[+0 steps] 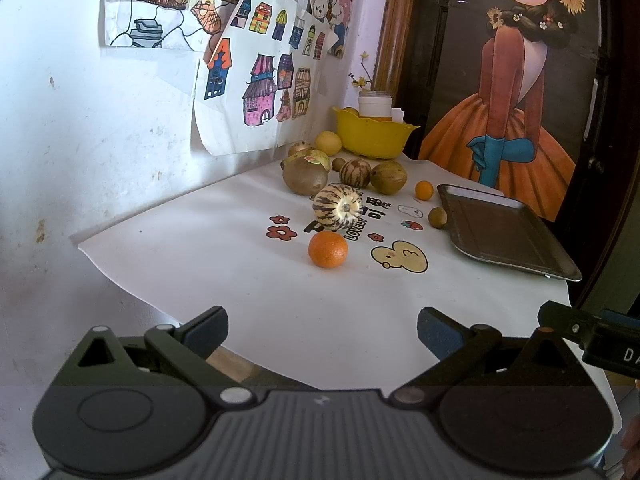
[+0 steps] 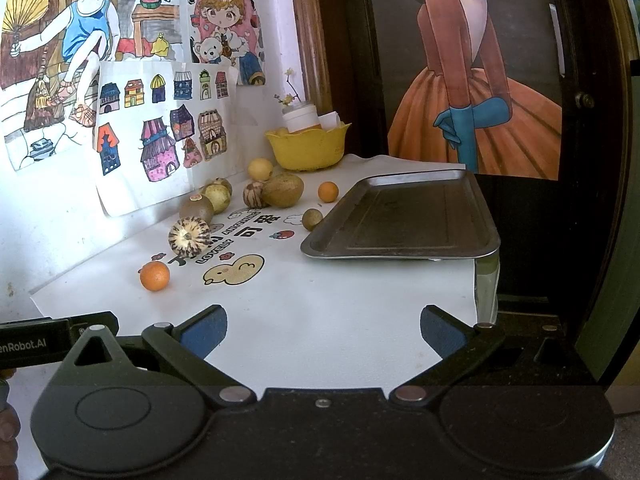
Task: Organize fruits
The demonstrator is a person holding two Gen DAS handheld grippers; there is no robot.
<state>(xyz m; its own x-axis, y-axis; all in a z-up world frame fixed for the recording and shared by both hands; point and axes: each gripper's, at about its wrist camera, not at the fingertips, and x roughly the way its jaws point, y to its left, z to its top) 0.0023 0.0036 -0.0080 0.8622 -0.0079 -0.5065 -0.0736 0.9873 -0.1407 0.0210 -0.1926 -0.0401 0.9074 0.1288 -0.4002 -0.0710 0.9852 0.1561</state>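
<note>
Fruit lies scattered on the white tabletop [image 1: 248, 280], most of it bunched at the far side by the wall. Nearest is an orange [image 1: 328, 249], alone on the near left. Just beyond it sits a striped melon [image 1: 338, 206], and behind that a cluster of brown-green fruits [image 1: 305, 176] reaching back to a yellow bowl [image 1: 372, 134] in the far corner. A smaller orange [image 1: 424, 190] and a small brown fruit [image 1: 437, 217] rest just beside the left edge of a metal tray [image 2: 404, 216], which sits on the right of the tabletop with nothing on it. Both tools hover over the near edge: the left gripper [image 1: 322, 330] has its fingers spread wide and released, grasping nothing, and the right gripper [image 2: 322, 330] likewise.
</note>
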